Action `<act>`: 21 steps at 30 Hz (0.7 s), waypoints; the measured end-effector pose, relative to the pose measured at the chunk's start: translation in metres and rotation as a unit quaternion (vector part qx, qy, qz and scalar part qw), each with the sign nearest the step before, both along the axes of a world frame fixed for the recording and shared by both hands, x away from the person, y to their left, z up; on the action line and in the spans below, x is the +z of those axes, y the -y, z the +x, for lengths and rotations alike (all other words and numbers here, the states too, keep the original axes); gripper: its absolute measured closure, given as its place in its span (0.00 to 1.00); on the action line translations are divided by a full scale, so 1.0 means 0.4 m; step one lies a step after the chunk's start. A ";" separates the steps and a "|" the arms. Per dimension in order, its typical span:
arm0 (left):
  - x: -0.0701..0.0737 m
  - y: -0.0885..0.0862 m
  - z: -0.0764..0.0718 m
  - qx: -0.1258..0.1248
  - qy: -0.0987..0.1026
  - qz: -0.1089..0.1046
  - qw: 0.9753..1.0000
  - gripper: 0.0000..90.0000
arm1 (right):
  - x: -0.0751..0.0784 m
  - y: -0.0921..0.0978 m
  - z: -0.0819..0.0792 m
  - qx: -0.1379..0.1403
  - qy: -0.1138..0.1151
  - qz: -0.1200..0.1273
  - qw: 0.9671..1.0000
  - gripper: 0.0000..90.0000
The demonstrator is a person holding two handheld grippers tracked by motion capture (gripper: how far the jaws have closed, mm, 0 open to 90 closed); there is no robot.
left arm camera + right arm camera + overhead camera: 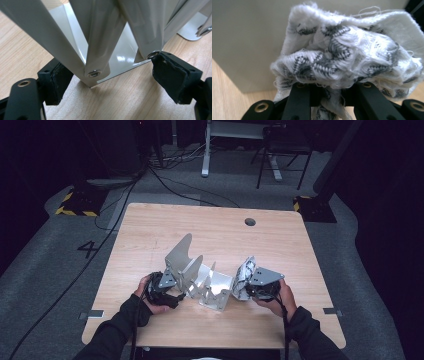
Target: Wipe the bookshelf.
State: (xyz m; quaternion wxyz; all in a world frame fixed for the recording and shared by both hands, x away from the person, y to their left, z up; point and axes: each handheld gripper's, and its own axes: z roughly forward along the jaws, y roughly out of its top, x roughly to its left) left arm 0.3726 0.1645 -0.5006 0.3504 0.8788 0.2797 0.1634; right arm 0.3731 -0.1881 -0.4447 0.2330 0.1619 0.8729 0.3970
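Two tongs work at the near edge of the tabletop [150, 227], one at each end of a white metal rack [210, 287] with upright divider plates. The left tongs [167, 292] are spread wide; in the left gripper view their black pads [172, 75] stand on either side of the rack's near corner [93, 73], where the slanting plates are riveted to the base, the right pad just touching a rivet and the left pad a little apart. Nothing is clamped there yet. The right tongs [247, 290] are pressed together on a bunched white cloth with a grey zigzag pattern [347, 55], which bulges out above the jaws.

The cloth sits just ahead of the right tongs, against the rack's plain end wall [247, 37], so the rack lies directly forward of that hand and to the inner side of both. The rack's long axis runs from one pair of tongs toward the other. Its slots look empty; whether anything lies deep between the plates cannot be told. By my reading, the cloth is meant for the rack, with the right hand plainly the nearer one to carry it and the left placed to steady the frame.
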 end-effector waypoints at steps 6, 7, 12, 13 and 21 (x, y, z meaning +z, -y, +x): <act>-0.004 -0.002 0.001 0.002 -0.004 -0.005 1.000 0.21 | -0.063 -0.020 -0.016 0.025 -0.030 -0.041 0.998 0.82; -0.005 -0.002 0.002 0.002 -0.004 -0.007 1.000 0.21 | -0.066 -0.024 -0.025 0.028 -0.029 -0.041 0.998 0.82; -0.005 -0.002 0.002 0.007 -0.008 -0.006 1.000 0.21 | -0.029 -0.029 -0.075 0.067 -0.012 -0.025 0.997 0.82; -0.005 -0.003 0.002 0.006 -0.008 -0.006 1.000 0.21 | -0.017 -0.028 -0.083 0.069 -0.007 -0.016 0.997 0.82; -0.005 -0.003 0.003 0.007 -0.007 -0.006 1.000 0.21 | 0.078 -0.008 -0.107 0.060 0.044 0.041 0.996 0.82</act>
